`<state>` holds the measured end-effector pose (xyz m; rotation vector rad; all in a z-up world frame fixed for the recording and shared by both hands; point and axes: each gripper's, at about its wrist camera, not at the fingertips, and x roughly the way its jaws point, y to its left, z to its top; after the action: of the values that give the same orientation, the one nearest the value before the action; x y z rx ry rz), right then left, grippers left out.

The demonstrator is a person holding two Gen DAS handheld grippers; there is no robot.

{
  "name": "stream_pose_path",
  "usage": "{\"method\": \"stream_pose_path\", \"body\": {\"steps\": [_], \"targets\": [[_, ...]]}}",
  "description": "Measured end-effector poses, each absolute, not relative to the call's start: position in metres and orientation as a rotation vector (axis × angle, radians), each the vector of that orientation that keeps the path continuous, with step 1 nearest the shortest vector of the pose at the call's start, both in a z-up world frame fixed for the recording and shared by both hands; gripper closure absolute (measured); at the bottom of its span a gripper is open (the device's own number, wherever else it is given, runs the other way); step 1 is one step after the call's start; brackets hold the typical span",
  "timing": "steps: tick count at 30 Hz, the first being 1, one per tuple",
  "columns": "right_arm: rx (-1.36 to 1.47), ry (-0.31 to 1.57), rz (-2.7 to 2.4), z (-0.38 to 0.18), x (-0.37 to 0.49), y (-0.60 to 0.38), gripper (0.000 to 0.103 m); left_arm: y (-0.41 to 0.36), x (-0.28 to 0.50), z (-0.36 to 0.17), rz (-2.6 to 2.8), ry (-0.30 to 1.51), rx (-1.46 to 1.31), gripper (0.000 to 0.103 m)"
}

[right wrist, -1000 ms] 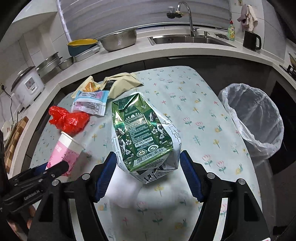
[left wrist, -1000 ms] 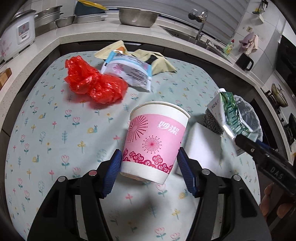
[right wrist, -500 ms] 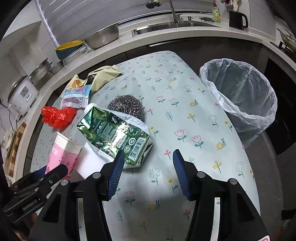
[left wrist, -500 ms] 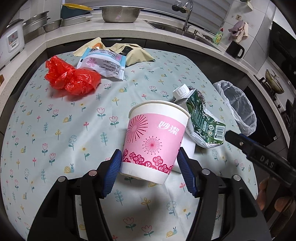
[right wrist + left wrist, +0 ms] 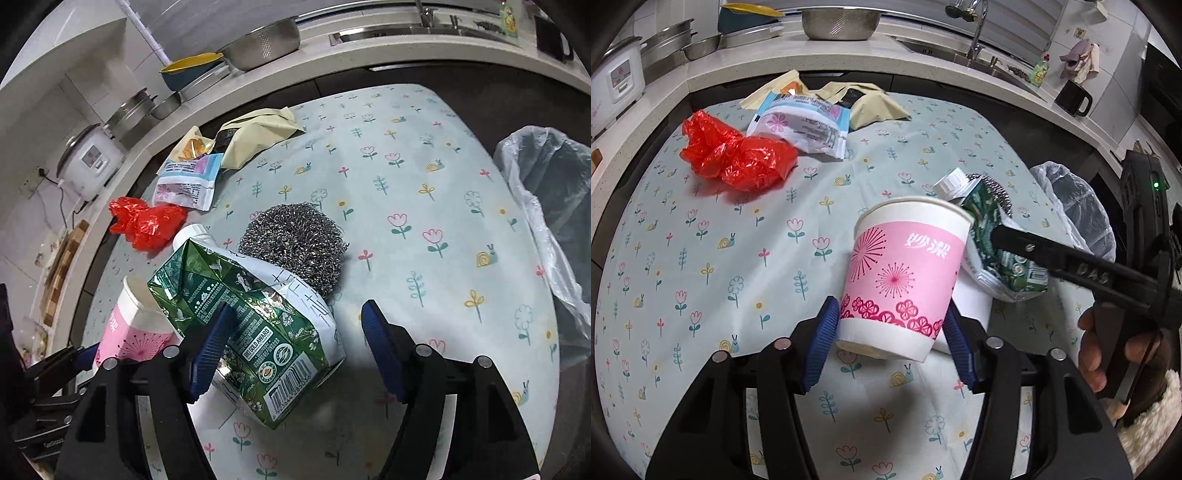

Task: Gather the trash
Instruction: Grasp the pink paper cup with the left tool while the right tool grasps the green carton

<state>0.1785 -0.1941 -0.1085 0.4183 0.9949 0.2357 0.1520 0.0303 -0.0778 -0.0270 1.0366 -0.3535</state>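
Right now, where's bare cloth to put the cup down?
Free: the wide stretch left of the pink cup, below the red bag; also between the steel scourer and the bin. Crowded: the green carton beside the cup, and wrappers at the far edge.

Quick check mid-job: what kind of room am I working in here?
Most likely a home kitchen: a countertop runs around the back with a sink and curved metal faucet, a white rice cooker and a steel colander bowl, beside a floral-clothed table.

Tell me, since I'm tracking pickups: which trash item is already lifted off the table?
The pink paper cup, clamped between the left gripper fingers; other trash lies on the tablecloth.
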Motion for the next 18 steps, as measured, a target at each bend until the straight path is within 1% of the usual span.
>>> {"method": "stream_pose_path", "body": {"steps": [1,3,4,5,11,15,18], "targets": [[0.432,1.0,0.256,-0.11,0.18,-0.197,0.034,0.032,0.154,-0.08,-0.354,1.048,-0.034,0.057],[0.455,1.02,0.292,-0.113,0.18,-0.199,0.035,0.034,0.157,-0.083,-0.347,1.066,-0.046,0.059],[0.475,1.031,0.322,-0.113,0.178,-0.199,0.044,0.034,0.158,-0.084,-0.345,1.068,-0.051,0.061],[0.477,1.035,0.324,-0.113,0.175,-0.198,0.049,0.035,0.158,-0.085,-0.341,1.068,-0.049,0.062],[0.421,1.052,0.334,-0.101,0.145,-0.185,0.062,0.037,0.158,-0.088,-0.338,1.08,-0.058,0.062],[0.358,1.073,0.38,-0.091,0.125,-0.167,0.063,0.04,0.157,-0.086,-0.339,1.079,-0.077,0.061],[0.327,1.074,0.4,-0.085,0.122,-0.158,0.06,0.042,0.159,-0.086,-0.326,1.078,-0.082,0.061]]}}
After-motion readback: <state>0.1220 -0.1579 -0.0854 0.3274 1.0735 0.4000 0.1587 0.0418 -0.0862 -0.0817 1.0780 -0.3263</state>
